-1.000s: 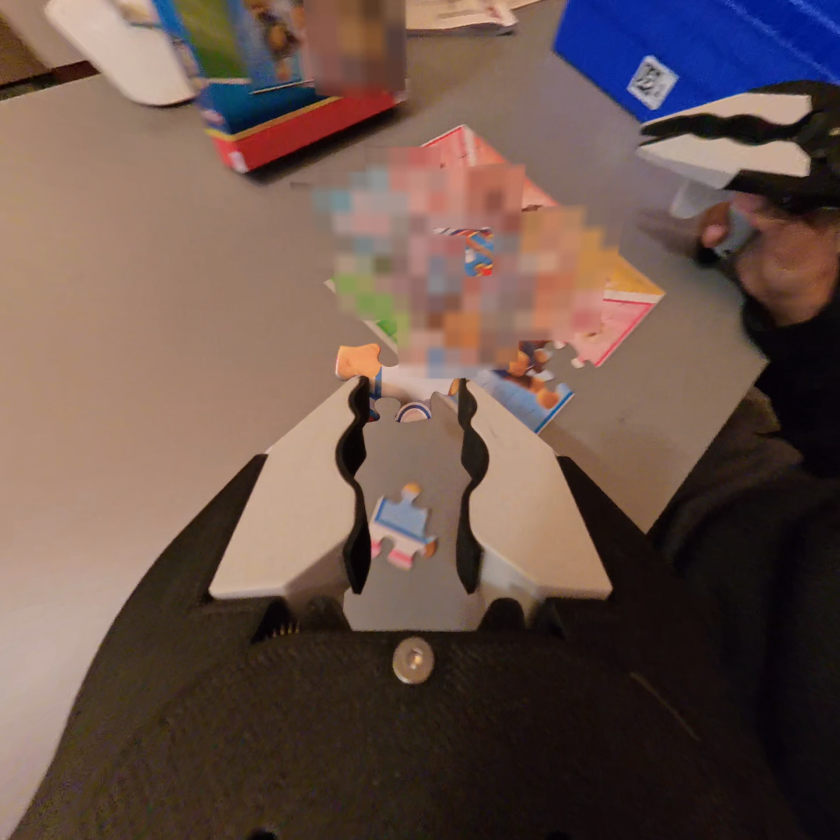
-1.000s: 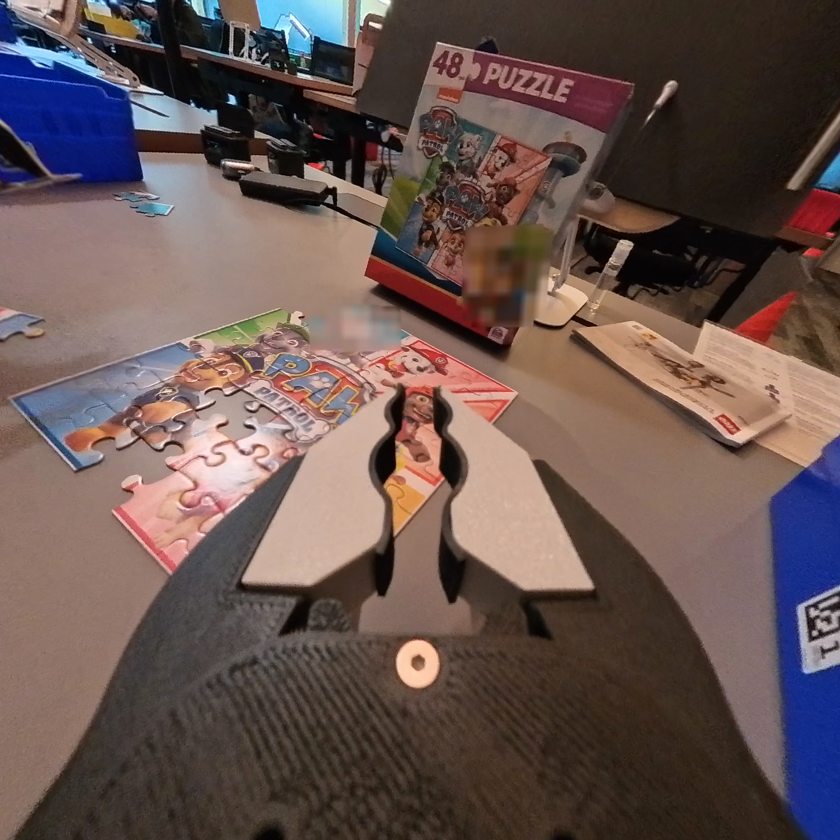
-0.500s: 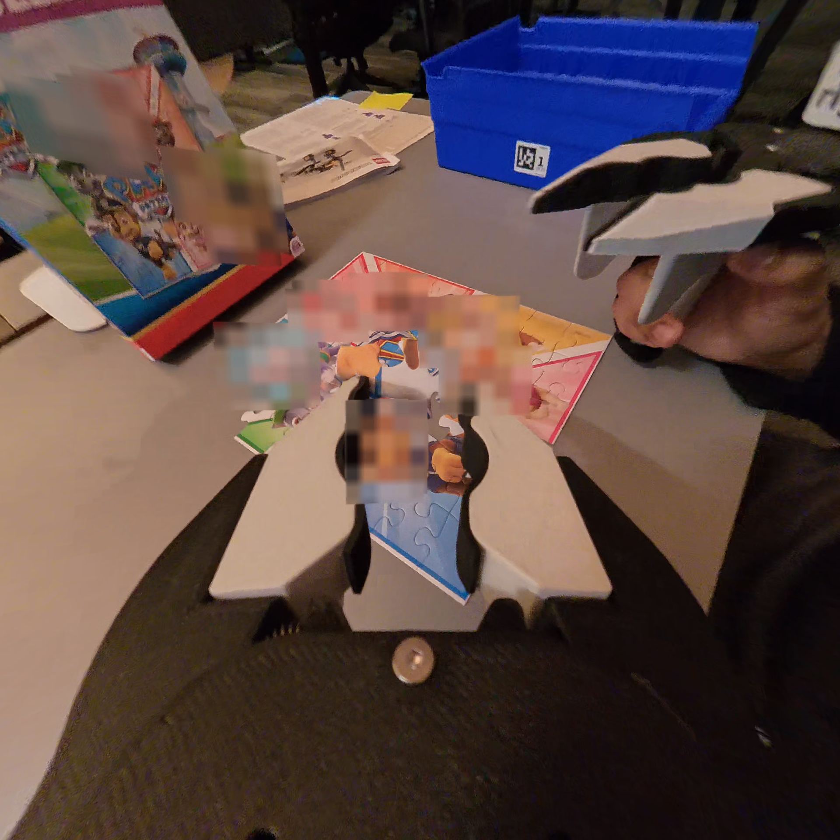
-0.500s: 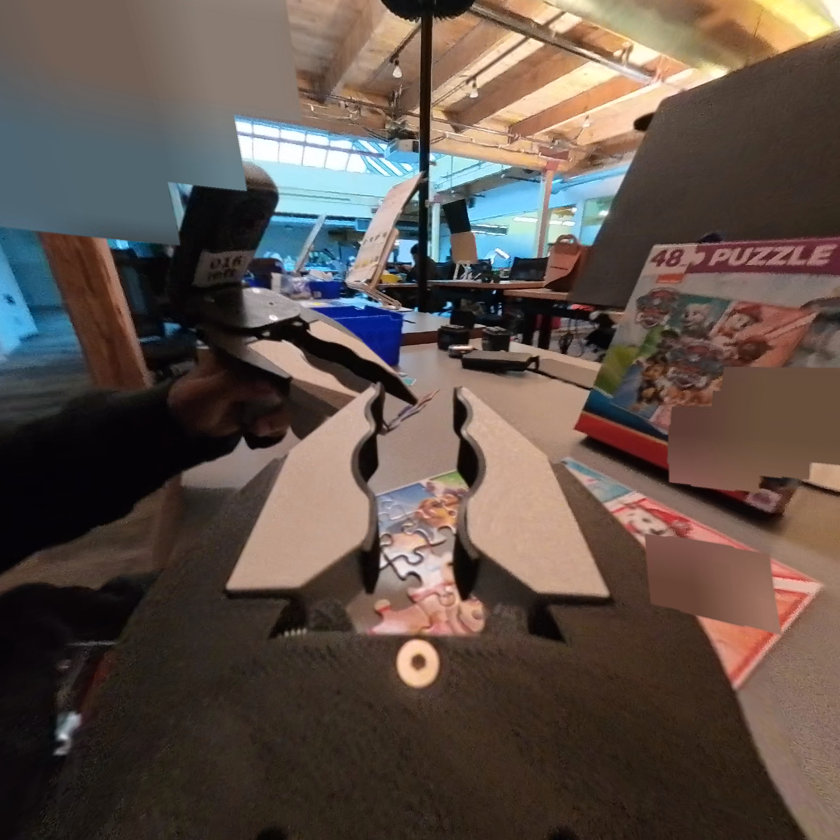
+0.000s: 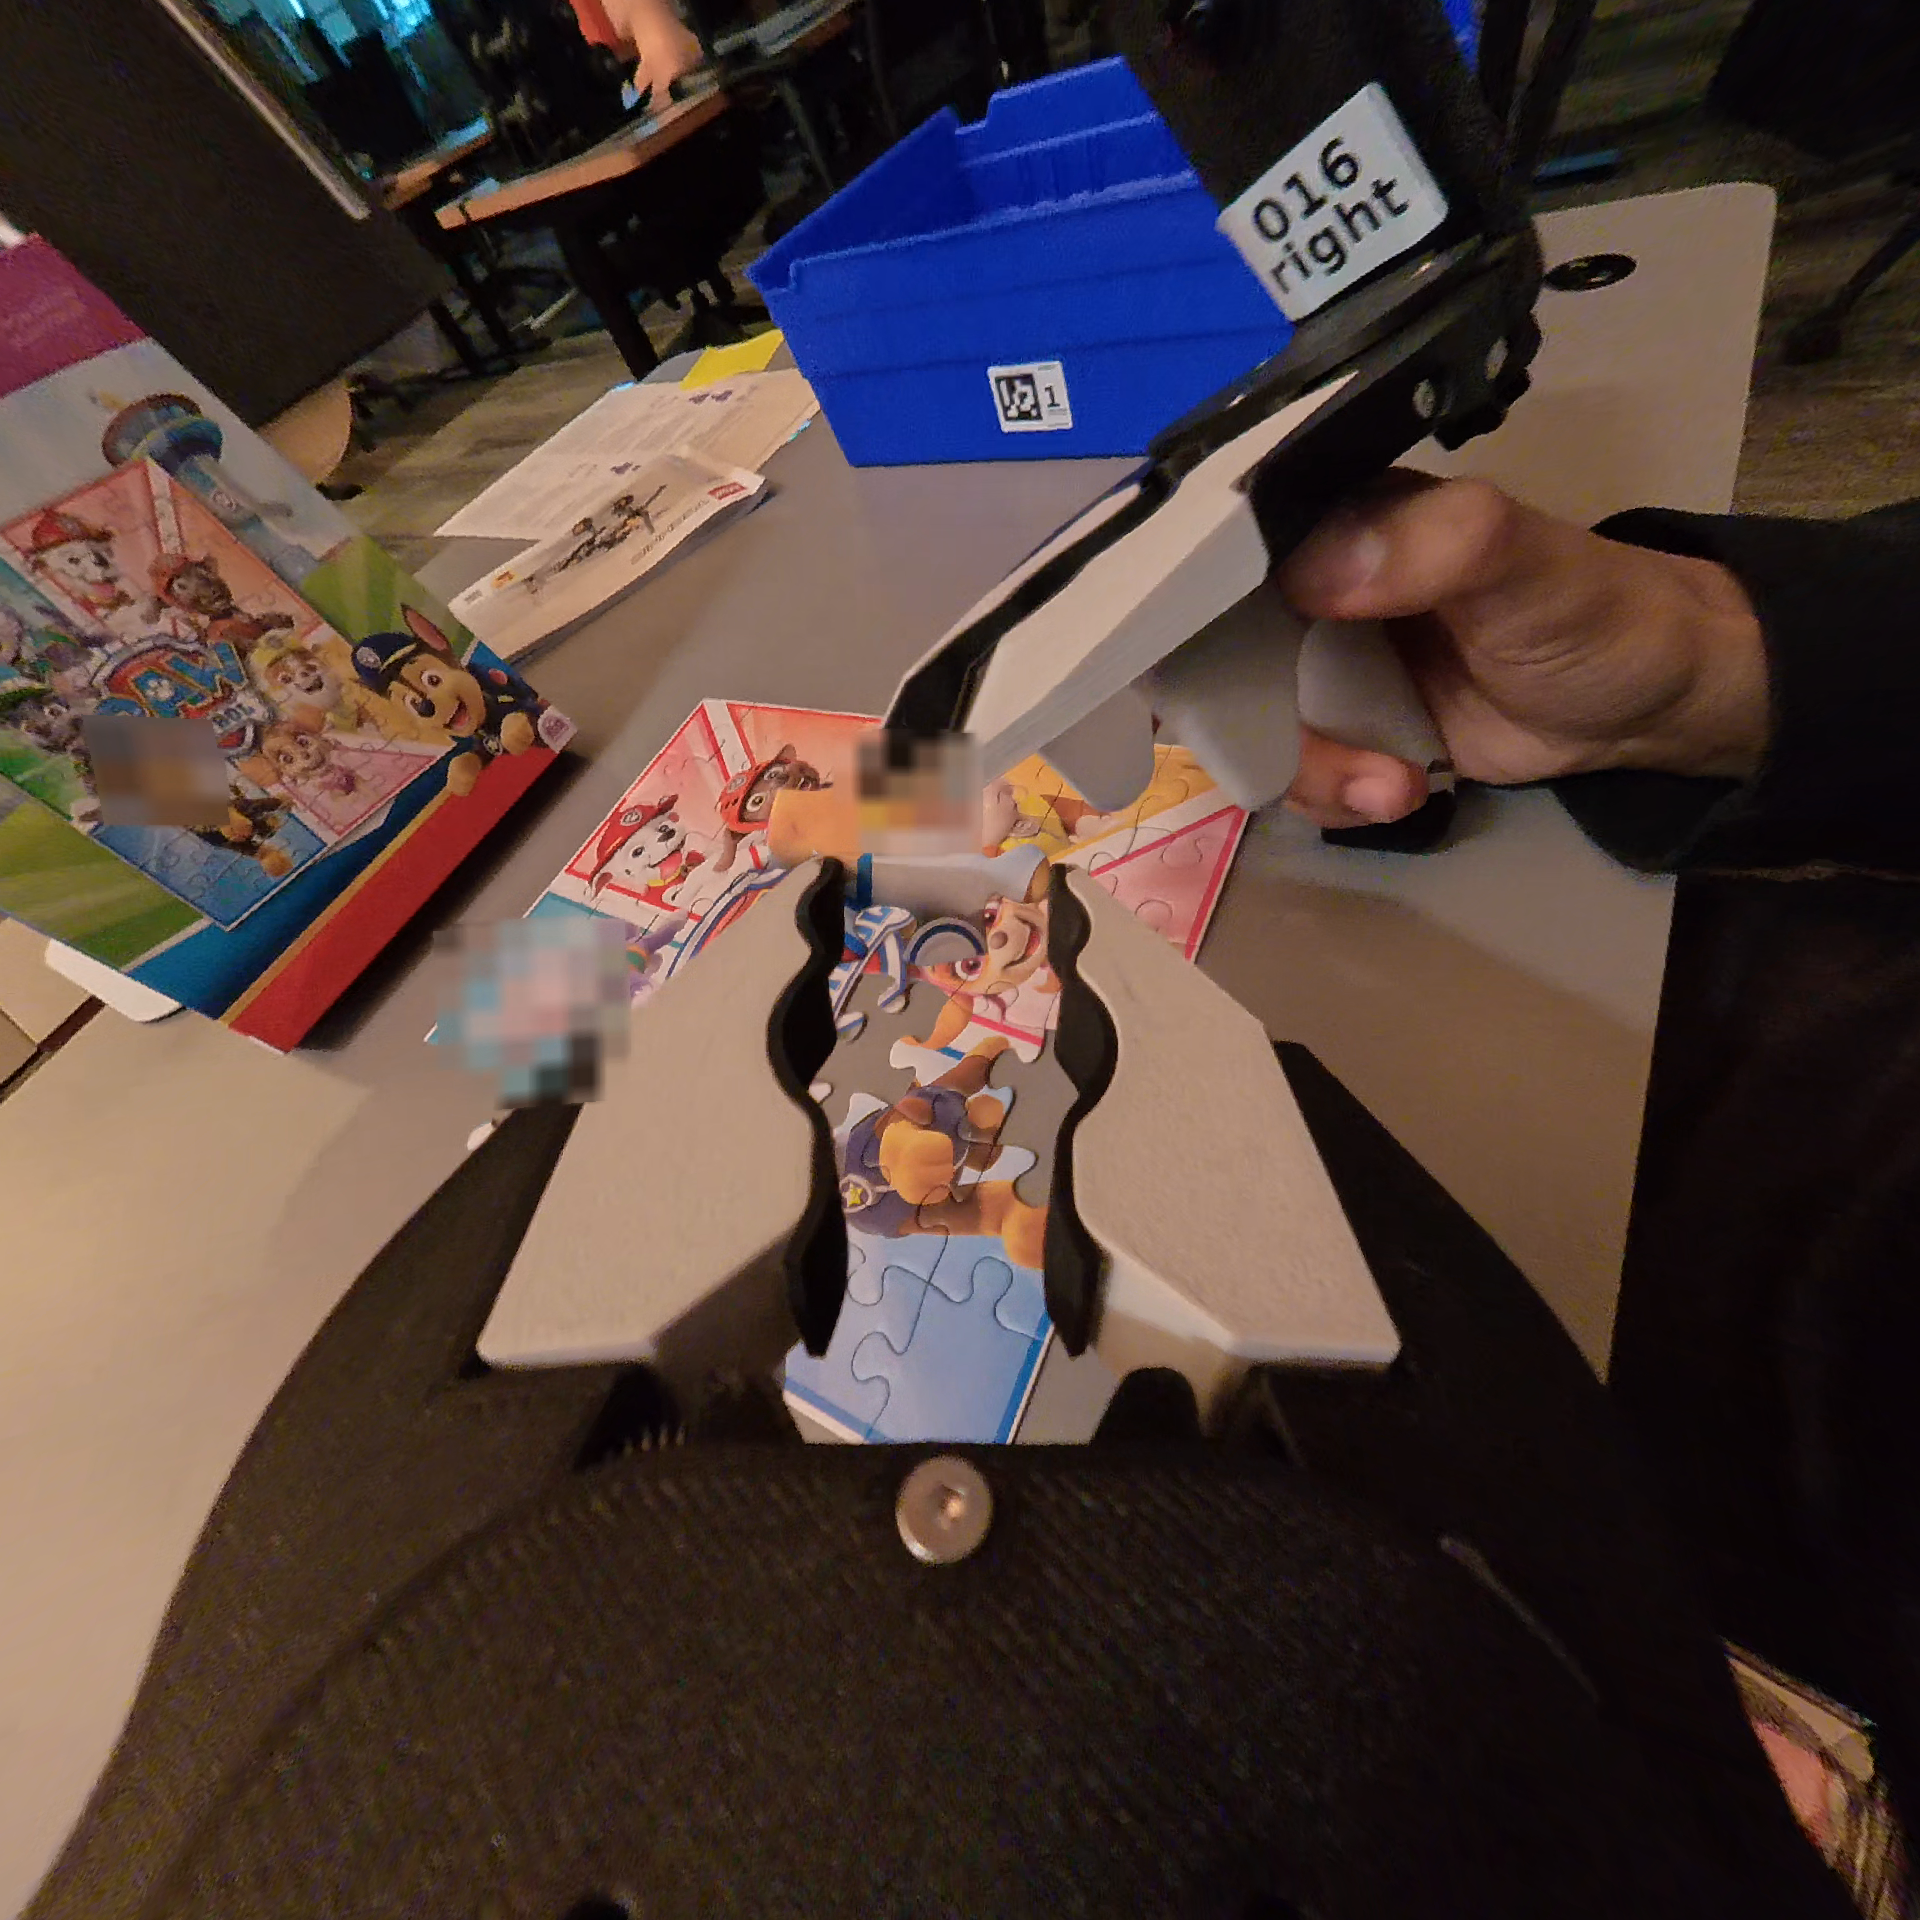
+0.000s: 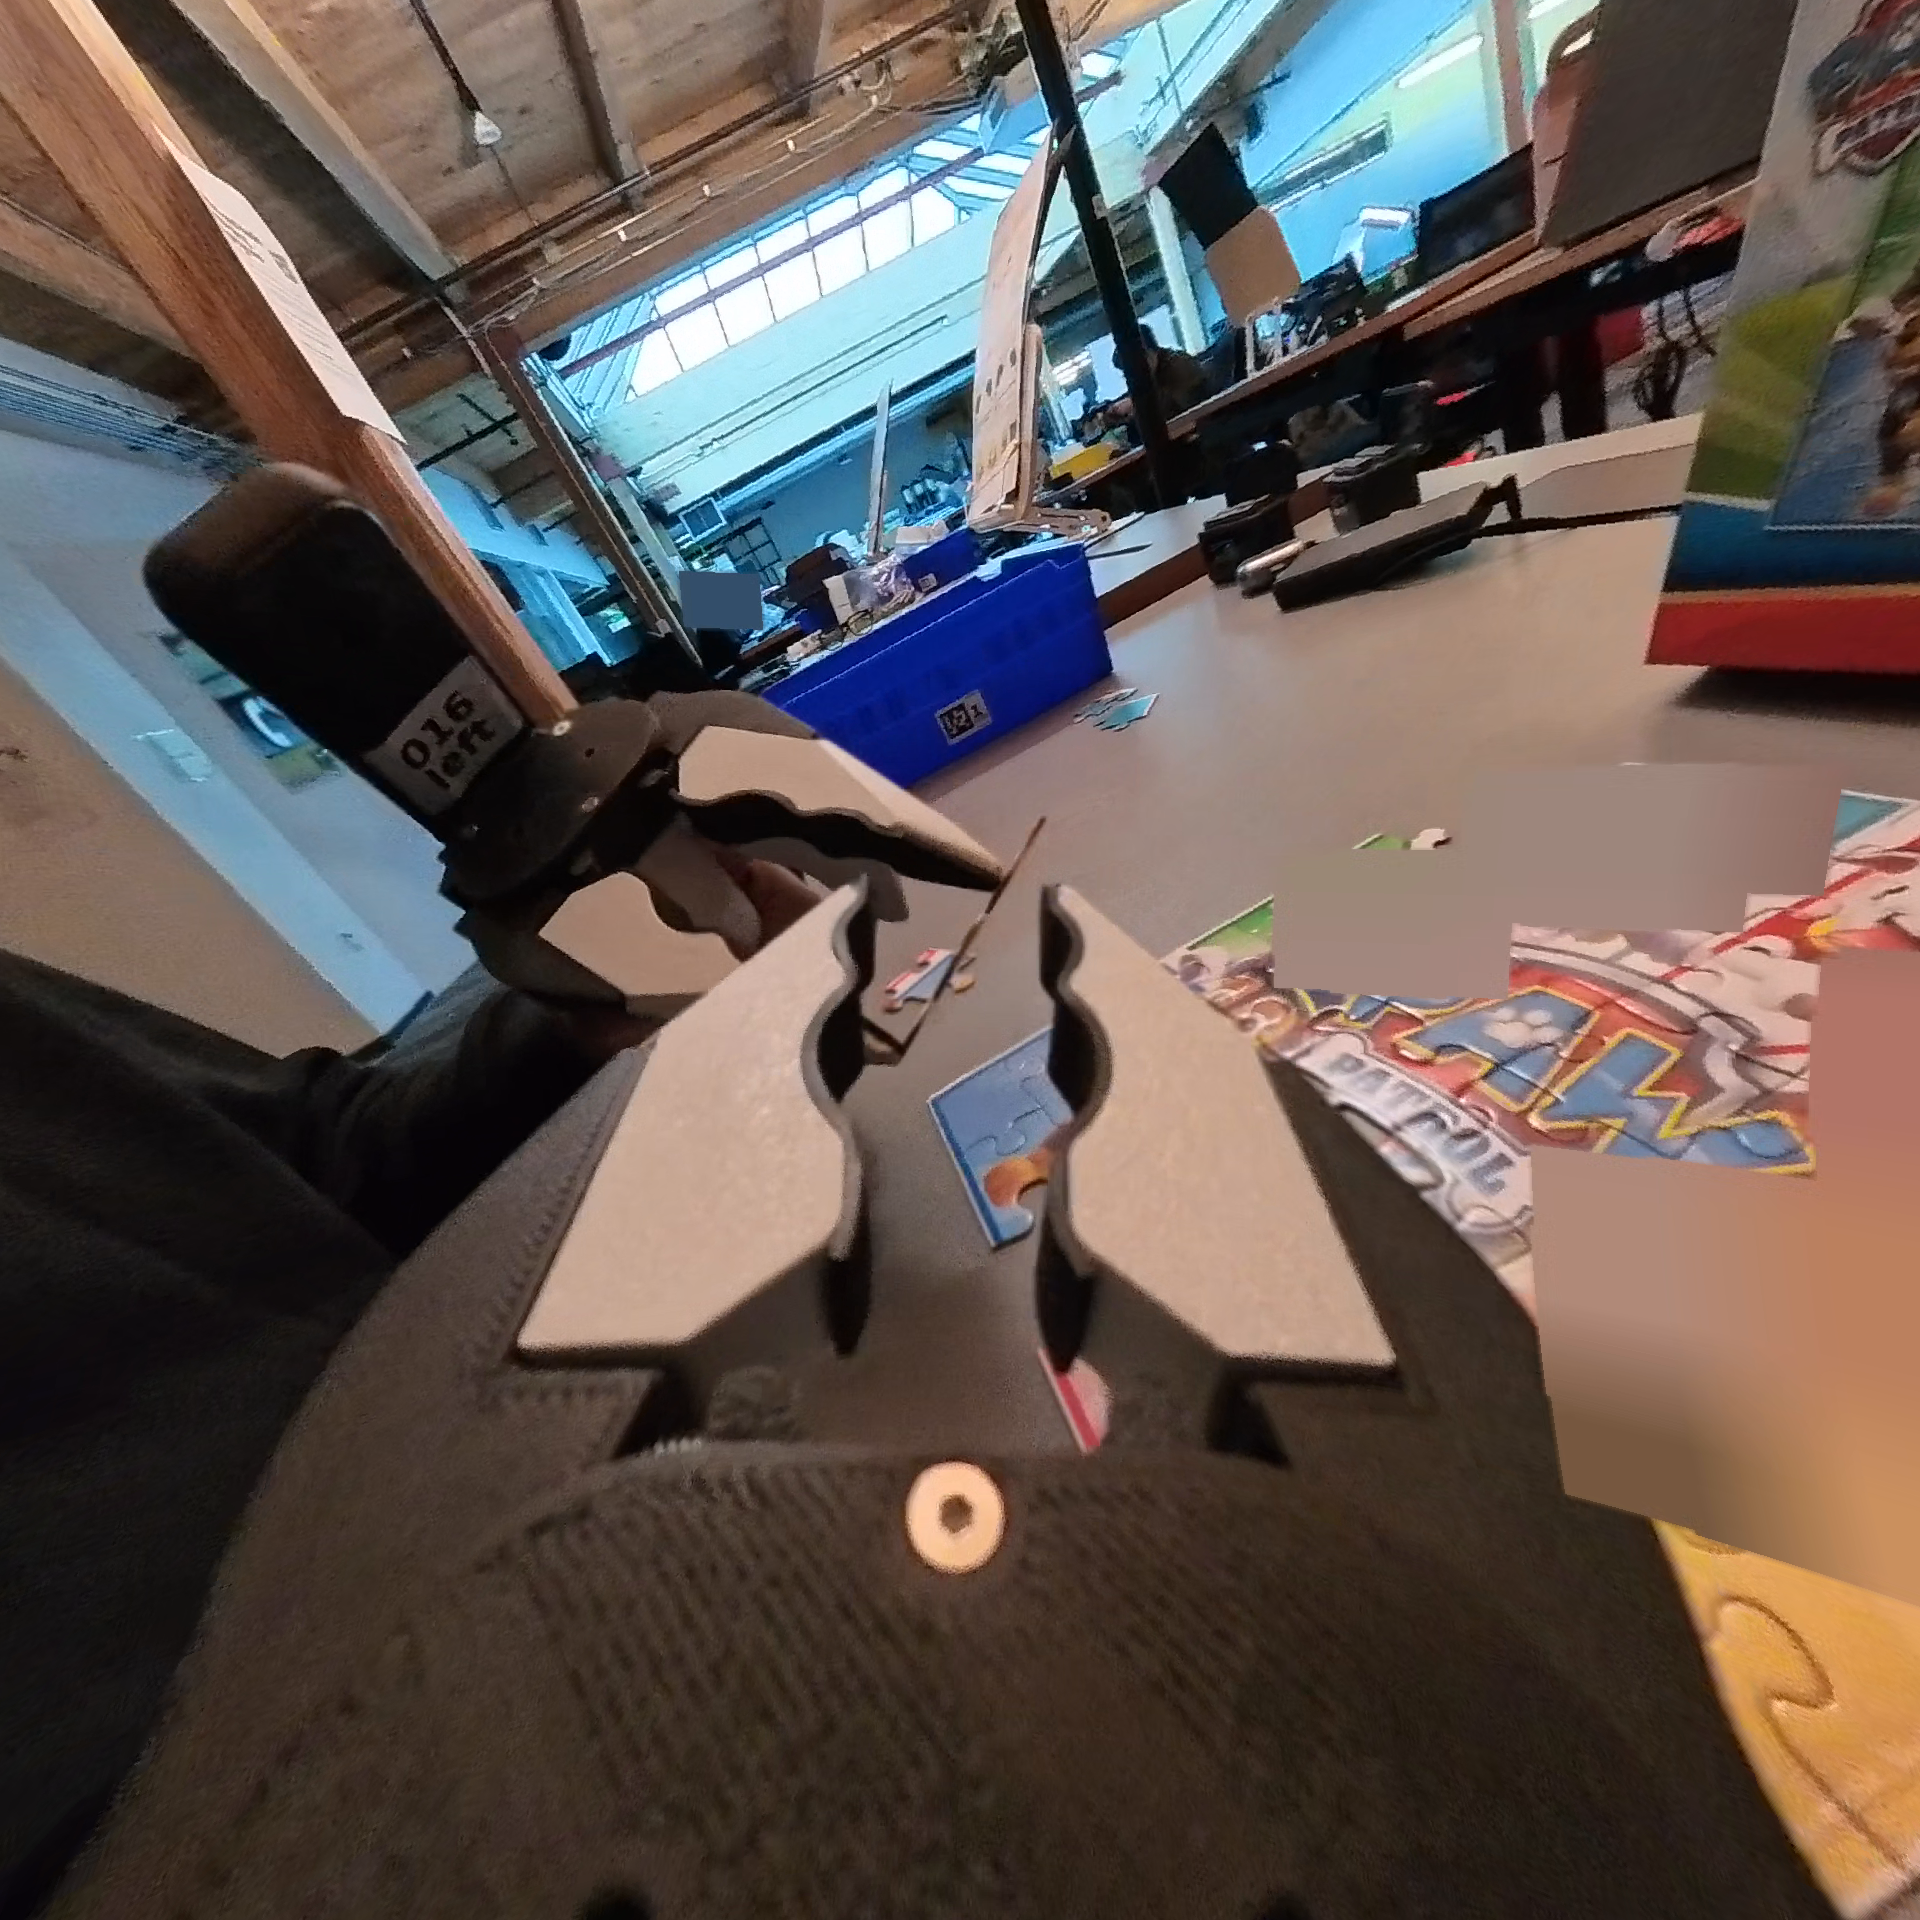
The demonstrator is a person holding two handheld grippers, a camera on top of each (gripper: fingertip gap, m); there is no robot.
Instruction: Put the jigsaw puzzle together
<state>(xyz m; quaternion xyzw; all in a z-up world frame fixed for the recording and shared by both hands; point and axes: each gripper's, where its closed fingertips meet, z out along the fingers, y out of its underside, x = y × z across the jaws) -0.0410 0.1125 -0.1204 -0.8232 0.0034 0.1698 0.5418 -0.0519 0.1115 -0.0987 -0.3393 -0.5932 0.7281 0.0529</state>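
Note:
My left gripper (image 5: 940, 878) is shut on a puzzle piece (image 5: 805, 826) with an orange tab, gripped edge to edge across its fingertips, above the part-built cartoon puzzle (image 5: 1132, 852) on the grey table (image 5: 208, 1195). The right wrist view shows the left gripper (image 6: 966, 878) holding that piece (image 6: 1003, 894), seen edge-on as a thin line. My right gripper (image 6: 956, 904) is open, its fingertips on either side of the piece without touching it. In the left wrist view the right gripper (image 5: 935, 717) comes in from the upper right, tips just above the piece.
A puzzle box (image 5: 208, 727) stands at the left, with a booklet (image 5: 623, 499) and a blue bin (image 5: 987, 291) behind. In the right wrist view, a loose red-and-blue piece (image 6: 920, 977) lies near the puzzle's blue corner (image 6: 997, 1143). Another blue bin (image 6: 956, 665) and loose blue pieces (image 6: 1117, 710) sit farther off. Left and right tips are no more than a few centimetres apart.
My left gripper rose from the table, still holding the piece. My right gripper opened wider and swung left until its fingertips straddled that piece.

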